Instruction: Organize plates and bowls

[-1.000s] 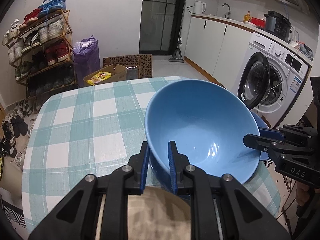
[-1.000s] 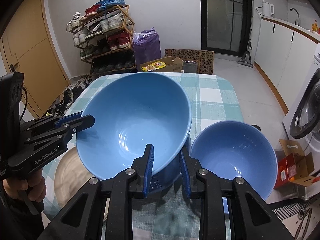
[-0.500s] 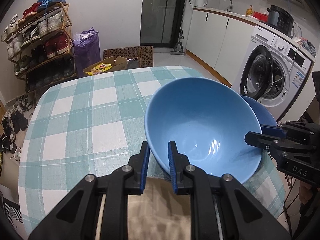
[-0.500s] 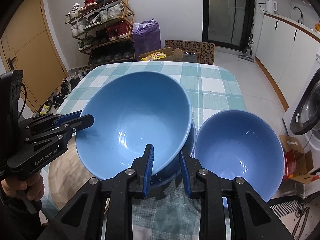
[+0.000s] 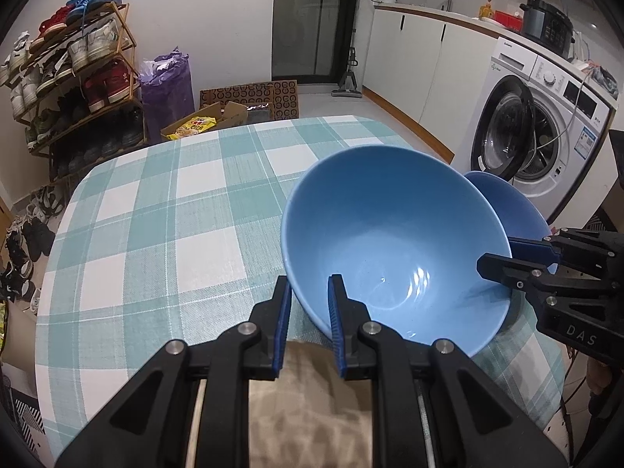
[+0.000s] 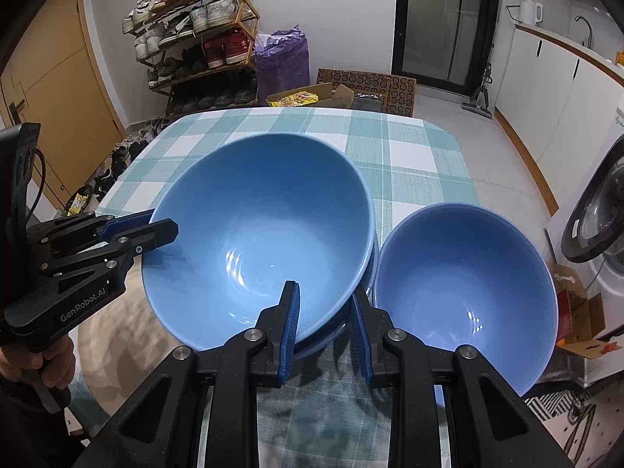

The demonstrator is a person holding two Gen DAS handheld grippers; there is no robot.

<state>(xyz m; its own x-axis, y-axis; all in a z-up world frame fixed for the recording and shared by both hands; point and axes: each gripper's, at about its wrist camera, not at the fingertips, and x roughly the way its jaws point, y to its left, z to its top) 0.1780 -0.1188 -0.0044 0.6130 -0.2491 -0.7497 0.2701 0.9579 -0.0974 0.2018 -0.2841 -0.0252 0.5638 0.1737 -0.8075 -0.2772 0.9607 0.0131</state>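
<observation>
Gripping the big blue bowl (image 6: 257, 234) by its rim on both sides, I have the left gripper (image 5: 308, 327) clenched on its left rim and the right gripper (image 6: 325, 331) straddling its near edge, grasp uncertain. It sits low over the checked table (image 5: 156, 234), apparently nesting in another bowl underneath. Glazed ceramic, I judge: stiff, heavy, slippery, breakable. Count: two bowls clearly, the smaller bowl (image 6: 468, 292) at right, perhaps a third; a beige plate (image 6: 113, 335) near left.

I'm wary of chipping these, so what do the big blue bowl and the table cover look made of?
Big blue bowl: likely glazed ceramic, though glossy melamine is possible; sharp light glints on a smooth surface. Table cover: woven fabric, matte; visible weave texture in the teal check.
</observation>
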